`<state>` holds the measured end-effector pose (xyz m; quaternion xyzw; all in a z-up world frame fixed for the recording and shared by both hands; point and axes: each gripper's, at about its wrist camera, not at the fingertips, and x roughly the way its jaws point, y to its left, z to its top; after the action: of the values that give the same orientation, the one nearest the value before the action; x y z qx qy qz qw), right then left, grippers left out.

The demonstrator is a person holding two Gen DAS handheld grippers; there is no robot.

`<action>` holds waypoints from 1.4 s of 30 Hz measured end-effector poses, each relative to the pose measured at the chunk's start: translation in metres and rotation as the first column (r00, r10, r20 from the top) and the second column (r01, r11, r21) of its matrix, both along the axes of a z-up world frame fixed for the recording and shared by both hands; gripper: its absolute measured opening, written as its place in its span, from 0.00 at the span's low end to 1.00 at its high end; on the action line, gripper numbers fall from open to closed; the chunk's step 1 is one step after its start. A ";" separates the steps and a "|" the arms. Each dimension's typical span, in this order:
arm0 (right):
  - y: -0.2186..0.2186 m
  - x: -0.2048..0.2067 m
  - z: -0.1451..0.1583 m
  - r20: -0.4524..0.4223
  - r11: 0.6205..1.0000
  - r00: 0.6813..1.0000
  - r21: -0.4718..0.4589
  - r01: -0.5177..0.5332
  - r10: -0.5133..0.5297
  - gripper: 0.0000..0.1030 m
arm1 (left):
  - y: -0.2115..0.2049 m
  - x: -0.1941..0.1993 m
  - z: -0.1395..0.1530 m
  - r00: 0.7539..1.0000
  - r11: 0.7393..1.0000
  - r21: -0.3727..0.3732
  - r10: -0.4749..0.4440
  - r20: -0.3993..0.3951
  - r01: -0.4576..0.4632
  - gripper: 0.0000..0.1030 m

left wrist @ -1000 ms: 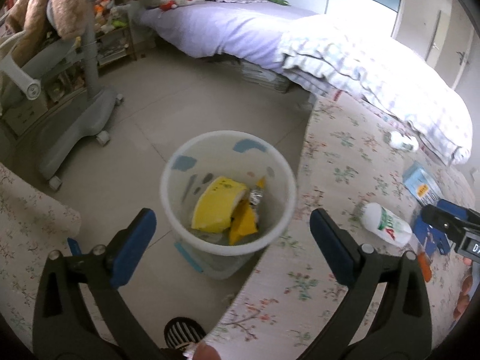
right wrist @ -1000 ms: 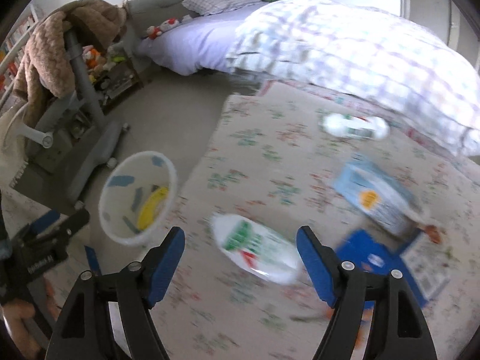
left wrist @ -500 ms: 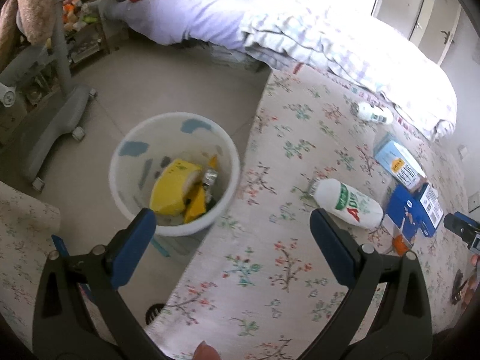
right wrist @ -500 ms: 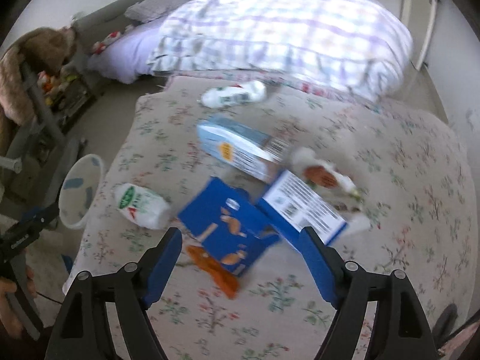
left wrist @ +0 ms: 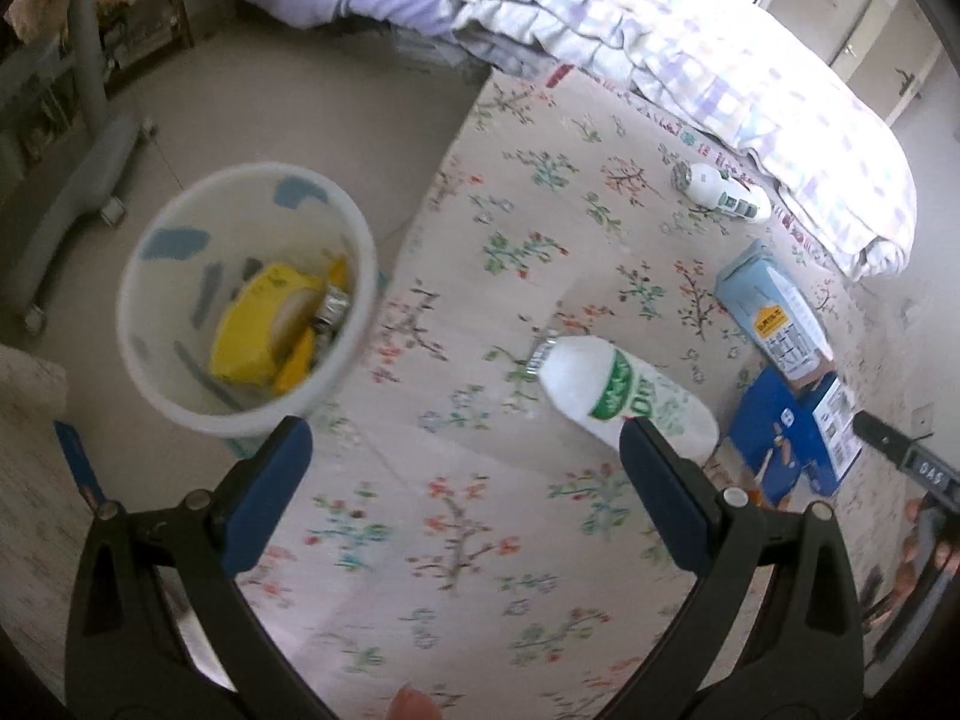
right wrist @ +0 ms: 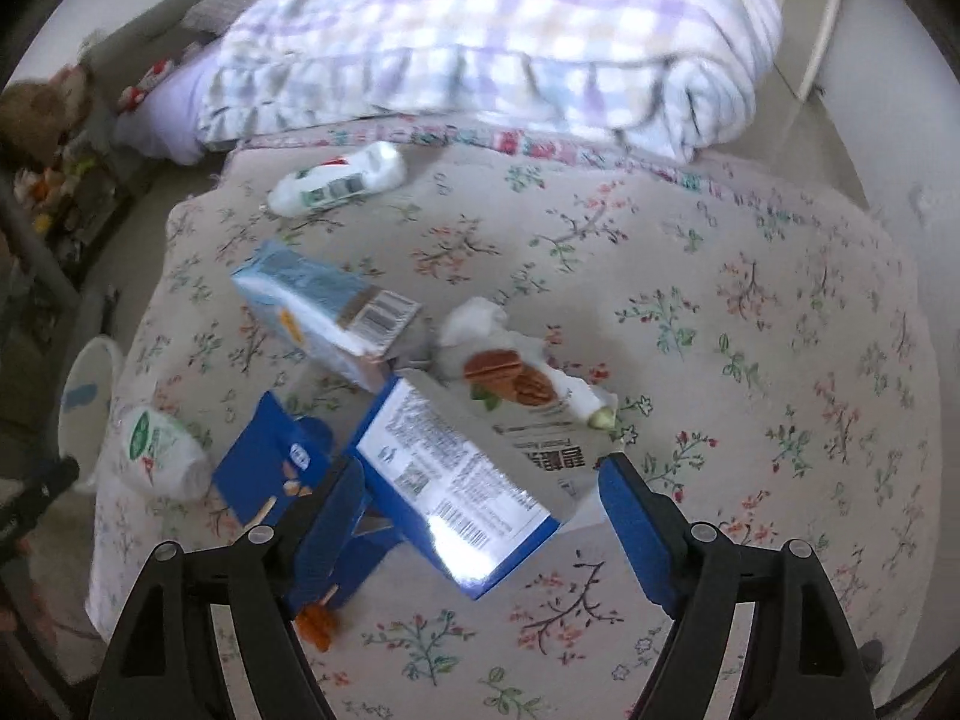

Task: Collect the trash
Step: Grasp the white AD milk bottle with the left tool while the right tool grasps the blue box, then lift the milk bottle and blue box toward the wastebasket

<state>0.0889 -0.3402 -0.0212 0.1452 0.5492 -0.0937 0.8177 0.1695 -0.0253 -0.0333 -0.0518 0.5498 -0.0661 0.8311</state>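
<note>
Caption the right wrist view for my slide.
Open right gripper hovers over a blue-and-white carton among boxes and bottles littering the floral bedspread.

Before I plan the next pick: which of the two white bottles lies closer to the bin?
The larger white bottle with the green label, lying near the mat's edge beside the bin. The smaller bottle lies far off by the quilt.

— What moved on the left?
— The left gripper (left wrist: 459,477) swung right, off the bin (left wrist: 246,300), out over the floral cover (left wrist: 480,540); the bottle (left wrist: 627,399) now lies by its right finger.

— And the right?
— The right gripper (right wrist: 480,519) left that bottle (right wrist: 159,450) and now straddles the blue-and-white carton (right wrist: 456,480).
</note>
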 end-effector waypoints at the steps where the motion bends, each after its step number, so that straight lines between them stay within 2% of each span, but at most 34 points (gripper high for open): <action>1: -0.004 0.001 -0.003 -0.006 1.000 1.000 0.025 0.018 -0.018 0.80 | -0.005 0.002 -0.003 1.000 1.000 -0.011 0.008 -0.016 -0.008 0.99; 4: -0.011 0.002 -0.013 -0.026 0.991 0.997 0.116 0.071 -0.069 0.80 | -0.019 0.007 -0.009 0.998 0.999 -0.044 0.025 -0.052 -0.028 0.99; 6: -0.009 0.004 -0.014 -0.029 0.989 0.997 0.131 0.070 -0.067 0.80 | -0.026 0.009 -0.013 0.997 0.998 -0.051 0.038 -0.063 -0.041 0.99; 13: -0.008 0.003 -0.012 -0.023 0.993 0.997 0.100 0.069 -0.067 0.80 | -0.052 0.018 -0.027 0.988 0.989 -0.068 0.122 -0.098 -0.129 0.98; 18: -0.015 -0.001 -0.014 -0.032 0.993 0.997 0.092 0.074 -0.071 0.80 | -0.068 0.025 -0.037 0.982 0.985 -0.032 0.167 -0.090 -0.171 0.91; 19: -0.015 -0.002 -0.014 -0.033 0.994 0.997 0.089 0.069 -0.066 0.80 | -0.072 0.026 -0.040 0.982 0.985 -0.021 0.168 -0.088 -0.170 0.86; 21: -0.013 -0.002 -0.014 -0.034 0.996 0.998 0.074 0.051 -0.049 0.80 | -0.082 0.026 -0.042 0.988 0.989 0.027 0.146 -0.057 -0.145 0.82; 26: -0.006 0.001 -0.011 -0.028 1.000 0.999 0.017 -0.019 0.020 0.80 | -0.102 0.022 -0.040 1.000 0.996 0.088 0.002 -0.024 0.000 0.61; 28: 0.000 0.003 -0.009 -0.025 0.998 0.998 -0.016 -0.062 0.062 0.80 | -0.105 0.020 -0.039 0.997 0.994 0.078 -0.068 -0.026 0.070 0.56; 30: 0.007 0.004 -0.009 -0.030 0.992 0.993 -0.049 -0.112 0.111 0.80 | -0.108 0.018 -0.037 0.992 0.991 0.063 -0.117 -0.037 0.120 0.56; 31: 0.011 0.004 -0.011 -0.039 0.988 0.990 -0.060 -0.141 0.138 0.80 | -0.108 0.016 -0.037 0.988 0.987 0.054 -0.151 -0.043 0.153 0.50; 37: 0.033 0.003 -0.031 -0.130 0.943 0.953 -0.158 -0.291 0.273 0.78 | -0.107 0.004 -0.034 0.967 0.968 0.036 -0.248 -0.062 0.250 0.45; 42: 0.040 -0.001 -0.039 -0.155 0.921 0.944 -0.221 -0.322 0.292 0.72 | -0.099 -0.005 -0.032 0.960 0.961 0.030 -0.273 -0.069 0.275 0.43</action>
<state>0.0878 -0.3005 -0.0604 -0.0499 0.5973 -0.0392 0.7995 0.1646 -0.1240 -0.0657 0.0391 0.5793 -0.1678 0.7967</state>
